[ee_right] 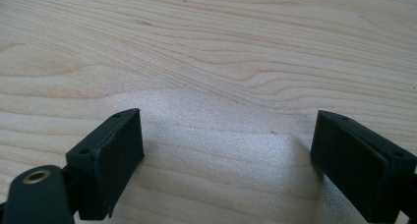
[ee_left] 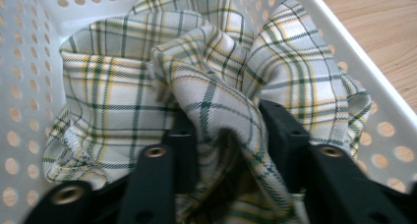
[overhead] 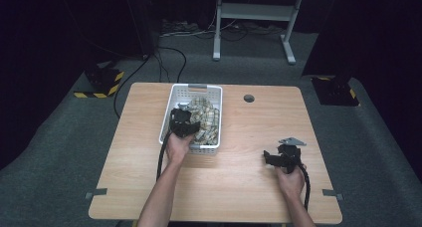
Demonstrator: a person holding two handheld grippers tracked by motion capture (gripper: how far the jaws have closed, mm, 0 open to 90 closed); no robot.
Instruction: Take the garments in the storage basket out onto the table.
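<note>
A: Where is the cloth, and who has it?

B: A plaid cloth point(ee_left: 147, 86), grey with green and yellow lines, lies bunched in a white perforated basket point(overhead: 171, 107) toward the far left of the wooden table point(overhead: 249, 177). The left tongs point(ee_left: 226, 145) are down in the basket, clamped on a raised fold of it, with fabric bulging between the two black jaws.

A: And the other hand?

B: The right tongs point(ee_right: 226, 155) rest low over bare table near the person's side, jaws wide apart and holding nothing.

A: What could go wrong from here?

B: The pinch takes one ridge of fabric, so a quick lift may let the fold slide out. The basket looks light; if the rest of the cloth drags on its wall, the basket could rise or skid, since nothing steadies it.
</note>
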